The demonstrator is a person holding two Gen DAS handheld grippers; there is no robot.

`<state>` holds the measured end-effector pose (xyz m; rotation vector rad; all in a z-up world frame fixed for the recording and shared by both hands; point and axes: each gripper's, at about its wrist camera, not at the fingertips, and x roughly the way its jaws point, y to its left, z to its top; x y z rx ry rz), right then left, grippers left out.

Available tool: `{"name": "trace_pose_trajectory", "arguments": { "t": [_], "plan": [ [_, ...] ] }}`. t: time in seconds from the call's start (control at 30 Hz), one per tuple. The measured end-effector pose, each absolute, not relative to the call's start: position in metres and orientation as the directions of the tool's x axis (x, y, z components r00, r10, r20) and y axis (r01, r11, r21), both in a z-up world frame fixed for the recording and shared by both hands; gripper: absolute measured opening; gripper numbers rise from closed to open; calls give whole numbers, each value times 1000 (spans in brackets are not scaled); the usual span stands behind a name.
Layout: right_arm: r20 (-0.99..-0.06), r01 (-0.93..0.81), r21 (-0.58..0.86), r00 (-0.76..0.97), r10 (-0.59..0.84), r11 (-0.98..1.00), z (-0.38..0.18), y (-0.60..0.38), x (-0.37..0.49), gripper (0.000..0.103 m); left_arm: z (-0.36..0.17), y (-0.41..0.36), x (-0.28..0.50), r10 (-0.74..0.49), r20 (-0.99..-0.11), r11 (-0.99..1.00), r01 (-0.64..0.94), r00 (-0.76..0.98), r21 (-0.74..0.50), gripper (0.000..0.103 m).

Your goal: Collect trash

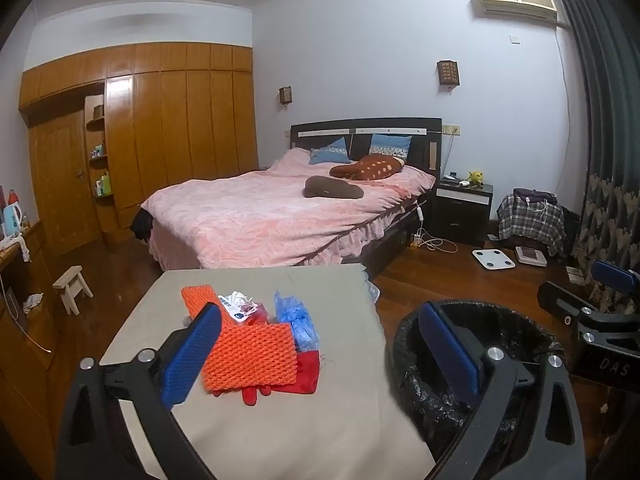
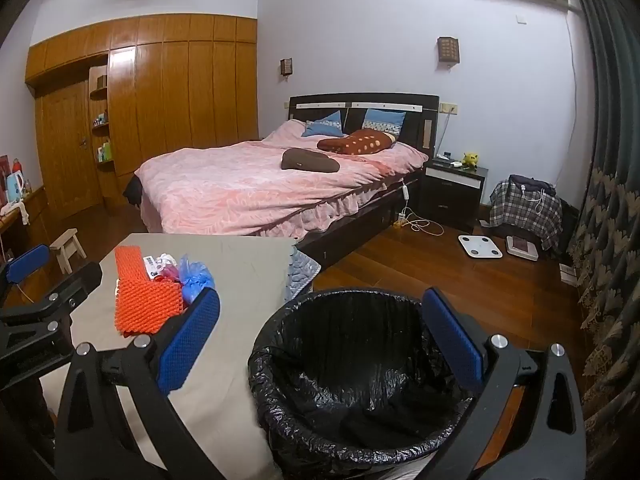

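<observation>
One black-lined bin [image 2: 352, 364], apparently empty

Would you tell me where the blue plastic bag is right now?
In both wrist views, the blue plastic bag lies on the table, right of the orange foam nets, left of the bin.

Left black two-finger gripper with blue ribbed pads [image 1: 320, 360]: fingers [image 1: 190, 354] spread fully wide, nothing between, tilted slightly downward. Right black gripper with matching blue pads [image 2: 320, 344]: fingers [image 2: 454, 342] equally wide apart, empty, tilted slightly downward.
</observation>
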<state>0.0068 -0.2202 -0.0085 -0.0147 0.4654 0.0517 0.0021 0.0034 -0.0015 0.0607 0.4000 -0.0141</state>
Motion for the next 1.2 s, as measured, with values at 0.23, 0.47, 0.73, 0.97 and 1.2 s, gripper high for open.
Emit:
{"name": "trace_pose_trajectory", "arguments": {
  "t": [0.23, 0.47, 0.73, 0.97, 1.2],
  "plan": [
    [-450, -54, -1, 892, 47, 999, -9, -220, 7, 98, -3, 4, 2, 0, -388, 998, 24, 922, 57, 97],
    [-451, -53, -2, 891, 47, 999, -10, -220, 7, 98, -3, 2, -1, 5, -389, 998, 19, 921, 58, 97],
    [-454, -53, -1, 890, 47, 999, -10, -220, 8, 98, -4, 3, 0, 6, -390, 998, 18, 921, 56, 97],
    [-455, -54, -1, 889, 47, 999, -10, -219, 8, 98, -8, 4, 1, 7, -394, 998, 17, 919, 57, 97],
    [-456, -53, -1, 889, 47, 999, -10, -219, 9, 98, -9, 4, 1, 6, -396, 998, 18, 918, 58, 97]
  ]
}}
